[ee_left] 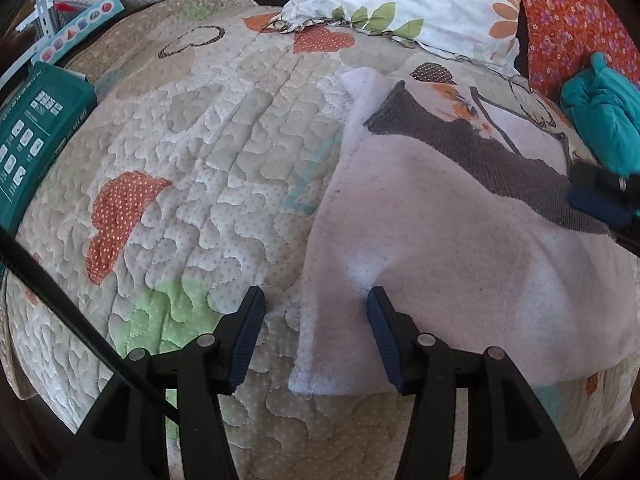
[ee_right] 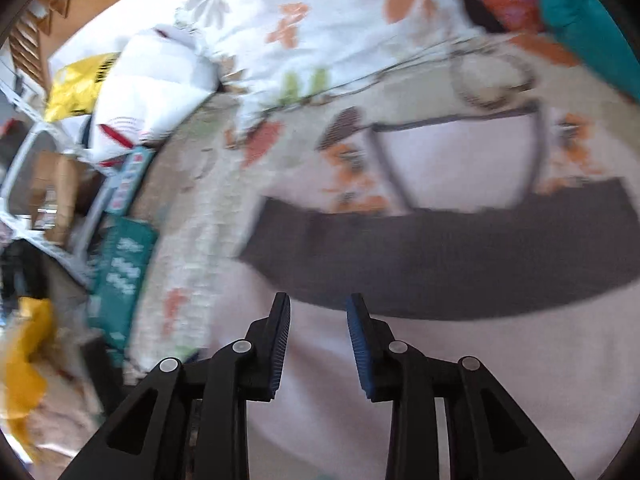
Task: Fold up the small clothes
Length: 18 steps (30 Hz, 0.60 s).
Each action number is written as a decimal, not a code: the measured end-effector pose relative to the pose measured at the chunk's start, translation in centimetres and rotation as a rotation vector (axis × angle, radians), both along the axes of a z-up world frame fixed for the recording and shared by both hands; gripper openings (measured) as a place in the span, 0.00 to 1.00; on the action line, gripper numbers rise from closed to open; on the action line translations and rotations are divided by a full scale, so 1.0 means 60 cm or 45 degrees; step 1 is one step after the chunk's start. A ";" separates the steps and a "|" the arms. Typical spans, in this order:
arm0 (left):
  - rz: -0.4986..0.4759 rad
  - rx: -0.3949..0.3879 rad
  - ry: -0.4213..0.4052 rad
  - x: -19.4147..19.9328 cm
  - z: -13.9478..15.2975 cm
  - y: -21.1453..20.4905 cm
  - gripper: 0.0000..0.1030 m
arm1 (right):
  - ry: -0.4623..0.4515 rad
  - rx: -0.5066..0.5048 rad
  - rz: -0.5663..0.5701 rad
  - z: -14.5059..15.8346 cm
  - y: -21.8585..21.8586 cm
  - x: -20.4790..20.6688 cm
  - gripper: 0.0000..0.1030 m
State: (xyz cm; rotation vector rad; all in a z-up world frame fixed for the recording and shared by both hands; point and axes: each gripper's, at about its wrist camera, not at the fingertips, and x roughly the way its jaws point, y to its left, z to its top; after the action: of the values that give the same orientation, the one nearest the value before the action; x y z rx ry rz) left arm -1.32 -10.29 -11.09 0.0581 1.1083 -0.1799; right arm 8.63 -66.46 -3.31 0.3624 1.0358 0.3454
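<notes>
Left gripper [ee_left: 316, 298] jaws wide, empty, straddling the near edge of 1 white garment [ee_left: 440, 248] with 1 grey band, flat on quilted bed [ee_left: 224, 184]. Right gripper [ee_right: 318, 304] jaws wide, empty, above it. Beyond: 2 pillows, 1 teal cloth [ee_left: 604, 120].

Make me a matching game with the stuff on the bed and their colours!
Things:
1. garment under the grippers
2. box at the quilt's left edge
3. patterned cushion at the back right
4. heart patch on the quilt

Colours:
A. orange with white dots
B. white with a dark grey band
C. red with small flowers
D. dark green

Pairs: 1-B, 2-D, 3-C, 4-A
</notes>
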 end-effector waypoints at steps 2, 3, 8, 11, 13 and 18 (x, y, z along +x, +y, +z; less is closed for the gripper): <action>0.002 0.000 0.005 0.001 0.000 -0.001 0.52 | 0.063 0.112 0.076 -0.016 0.026 0.026 0.33; 0.002 0.000 0.007 0.001 0.000 -0.001 0.52 | 0.114 0.171 0.131 -0.032 0.045 0.045 0.33; -0.011 -0.002 0.016 0.001 0.000 0.000 0.54 | 0.337 0.252 0.267 -0.123 0.122 0.127 0.33; -0.021 -0.012 0.015 0.000 -0.001 0.003 0.56 | 0.309 0.252 0.221 -0.136 0.143 0.186 0.33; -0.028 -0.015 0.010 -0.002 -0.002 0.004 0.58 | 0.266 0.209 0.142 -0.131 0.144 0.222 0.33; -0.029 -0.004 0.007 -0.003 -0.003 0.003 0.59 | 0.100 -0.033 -0.111 -0.077 0.124 0.262 0.36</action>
State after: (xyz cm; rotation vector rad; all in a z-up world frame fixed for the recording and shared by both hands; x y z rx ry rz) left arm -1.48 -10.09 -11.27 0.0680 1.1130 -0.2023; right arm 24.34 -59.02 -7.92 0.3991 1.0971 0.2410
